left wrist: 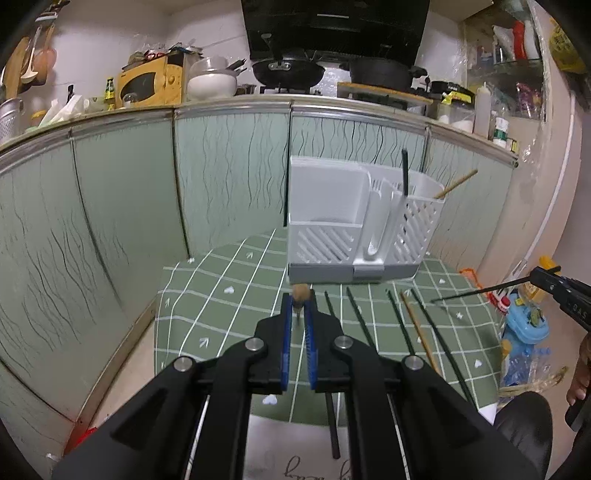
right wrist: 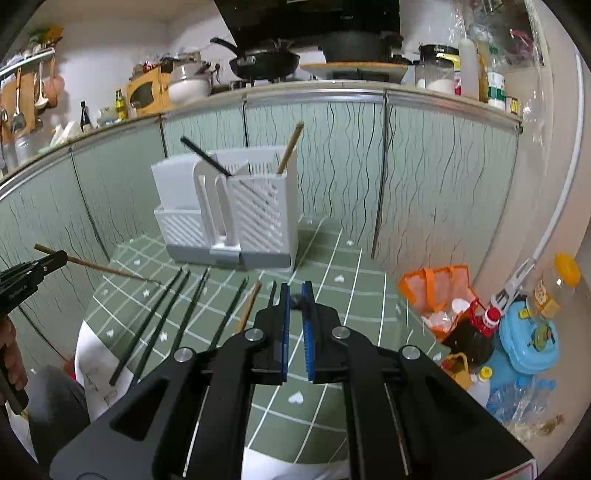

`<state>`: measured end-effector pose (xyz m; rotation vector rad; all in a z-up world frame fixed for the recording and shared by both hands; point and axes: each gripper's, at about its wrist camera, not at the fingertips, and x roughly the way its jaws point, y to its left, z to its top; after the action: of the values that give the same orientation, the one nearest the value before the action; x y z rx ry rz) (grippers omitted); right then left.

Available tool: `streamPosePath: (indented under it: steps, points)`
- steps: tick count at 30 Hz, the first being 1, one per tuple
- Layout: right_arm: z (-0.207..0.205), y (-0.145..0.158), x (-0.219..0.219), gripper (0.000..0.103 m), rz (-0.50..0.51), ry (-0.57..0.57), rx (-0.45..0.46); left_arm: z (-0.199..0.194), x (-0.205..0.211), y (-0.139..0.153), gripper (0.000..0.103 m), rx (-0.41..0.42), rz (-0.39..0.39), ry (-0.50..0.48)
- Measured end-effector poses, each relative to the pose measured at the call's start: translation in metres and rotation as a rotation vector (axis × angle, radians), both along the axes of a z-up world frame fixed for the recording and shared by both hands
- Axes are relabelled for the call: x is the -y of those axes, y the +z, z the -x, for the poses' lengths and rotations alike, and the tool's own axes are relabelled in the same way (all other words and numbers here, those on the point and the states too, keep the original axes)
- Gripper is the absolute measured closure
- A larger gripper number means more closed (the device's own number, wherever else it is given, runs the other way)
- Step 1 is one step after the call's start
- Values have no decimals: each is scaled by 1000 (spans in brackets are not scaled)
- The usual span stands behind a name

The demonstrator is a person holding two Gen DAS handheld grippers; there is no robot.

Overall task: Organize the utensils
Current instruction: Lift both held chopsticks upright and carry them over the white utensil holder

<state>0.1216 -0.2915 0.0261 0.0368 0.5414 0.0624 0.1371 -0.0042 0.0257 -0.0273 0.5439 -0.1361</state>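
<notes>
Two chopsticks, one black (right wrist: 207,159) and one wooden (right wrist: 291,148), already stand in the white utensil holder (right wrist: 258,221). The left gripper (left wrist: 298,301) is closed on a wooden chopstick (right wrist: 107,268), the right gripper (right wrist: 295,291) on a black chopstick (left wrist: 480,290). Several chopsticks (right wrist: 162,314) remain on the table (right wrist: 332,295).

Both wrist views are evenly and fairly brightly lit by soft indoor light from above, with no hard shadows on the green checked tablecloth (left wrist: 229,306). The far white wall behind the black range hood (left wrist: 332,26) is washed pale, and the clear plastic wrapping at far right (left wrist: 495,74) catches glare. Fisheye distortion bows the pale green wavy-lined cabinet doors (left wrist: 122,184) and the steel counter edge (right wrist: 295,90), and the corners fall to black. Fine detail is soft and slightly smeared, especially towards the edges.
</notes>
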Motion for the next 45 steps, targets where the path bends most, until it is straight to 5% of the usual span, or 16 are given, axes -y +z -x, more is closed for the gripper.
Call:
streamPosePath:
  steps: [13, 33, 45]
  points:
    - [-9, 32, 5, 97, 7, 16, 52, -12, -2, 33, 95, 39, 7, -55]
    - [-22, 92, 20, 97, -64, 175, 54, -37, 29, 86, 95, 27, 32, -402]
    - [-39, 119, 34, 97, -118, 263, 46, -56, 50, 112, 95, 26, 29, -518]
